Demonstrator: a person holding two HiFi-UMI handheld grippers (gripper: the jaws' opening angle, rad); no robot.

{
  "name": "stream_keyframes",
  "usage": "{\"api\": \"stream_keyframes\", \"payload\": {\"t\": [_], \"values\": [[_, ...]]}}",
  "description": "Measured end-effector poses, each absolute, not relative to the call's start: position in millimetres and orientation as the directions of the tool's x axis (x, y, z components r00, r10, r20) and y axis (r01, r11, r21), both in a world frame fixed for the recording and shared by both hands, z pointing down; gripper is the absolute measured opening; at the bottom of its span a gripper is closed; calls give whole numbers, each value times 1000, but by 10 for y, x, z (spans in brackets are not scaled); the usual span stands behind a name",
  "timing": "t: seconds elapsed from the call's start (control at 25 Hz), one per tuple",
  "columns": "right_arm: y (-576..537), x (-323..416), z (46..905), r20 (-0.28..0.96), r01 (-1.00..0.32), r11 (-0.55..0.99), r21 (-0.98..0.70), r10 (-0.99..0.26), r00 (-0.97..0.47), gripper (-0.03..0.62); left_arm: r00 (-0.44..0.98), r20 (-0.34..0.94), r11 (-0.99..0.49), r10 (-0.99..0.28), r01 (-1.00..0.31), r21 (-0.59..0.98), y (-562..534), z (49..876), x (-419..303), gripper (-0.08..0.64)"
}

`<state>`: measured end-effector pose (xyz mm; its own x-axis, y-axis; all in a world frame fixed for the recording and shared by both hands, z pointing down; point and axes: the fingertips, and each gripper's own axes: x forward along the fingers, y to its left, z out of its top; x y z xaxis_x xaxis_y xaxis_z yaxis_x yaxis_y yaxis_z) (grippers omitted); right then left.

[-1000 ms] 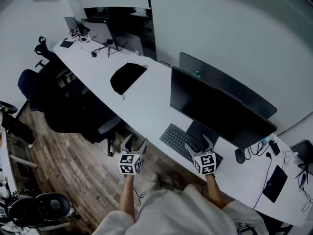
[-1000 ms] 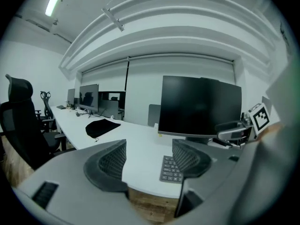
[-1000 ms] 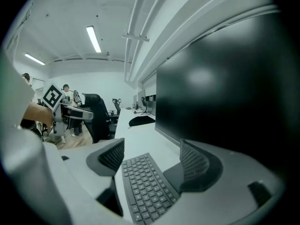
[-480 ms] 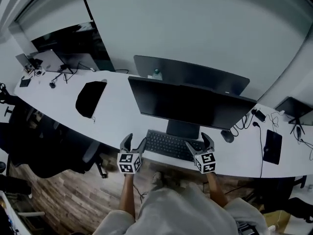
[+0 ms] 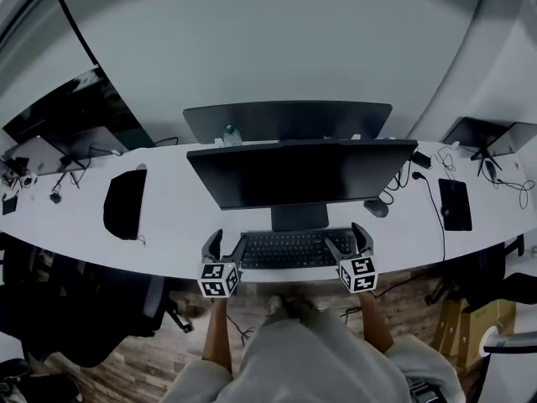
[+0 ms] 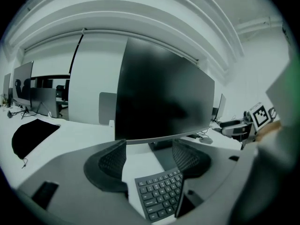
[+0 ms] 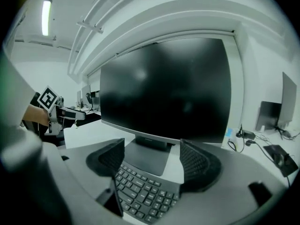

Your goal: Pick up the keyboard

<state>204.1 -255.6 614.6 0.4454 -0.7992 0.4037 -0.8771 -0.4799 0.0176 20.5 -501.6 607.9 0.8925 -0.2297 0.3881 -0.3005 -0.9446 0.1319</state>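
A black keyboard [image 5: 289, 248] lies on the white desk [image 5: 180, 233], just in front of the monitor's stand. My left gripper [image 5: 226, 243] is at the keyboard's left end, open. In the left gripper view the keyboard's end [image 6: 159, 193] shows low between the wide-apart jaws of that gripper [image 6: 149, 158], closer to the right one. My right gripper [image 5: 348, 240] is at the keyboard's right end, also open. In the right gripper view the keys [image 7: 143, 193] lie below and between the spread jaws of this gripper [image 7: 152, 158]. Neither gripper's pads press on the keyboard.
A large dark monitor [image 5: 294, 175] stands right behind the keyboard, a second screen [image 5: 285, 120] behind that. A black mouse [image 5: 376, 208], cables and a dark tablet [image 5: 456, 204] lie to the right, a black pad [image 5: 124, 201] to the left. An office chair [image 5: 75, 309] stands at lower left.
The head view has swung to face the monitor squarely. Both grippers have come in to the keyboard's two ends; the left one was out over the floor before. Both jaws stay wide.
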Motion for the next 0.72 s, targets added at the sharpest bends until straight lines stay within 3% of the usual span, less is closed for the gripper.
{"api": "stream_keyframes", "payload": {"t": [0.36, 0.72], "values": [[-2096, 1971, 6284, 454, -791, -611, 32, -696, 556, 362, 899, 426, -965, -104, -195, 176, -4999, 6384, 356, 305], [-1799, 1899, 6492, 501, -763, -646, 30, -651, 570, 362, 874, 484, -956, -41, -176, 236, -4856, 6772, 411, 305]]}}
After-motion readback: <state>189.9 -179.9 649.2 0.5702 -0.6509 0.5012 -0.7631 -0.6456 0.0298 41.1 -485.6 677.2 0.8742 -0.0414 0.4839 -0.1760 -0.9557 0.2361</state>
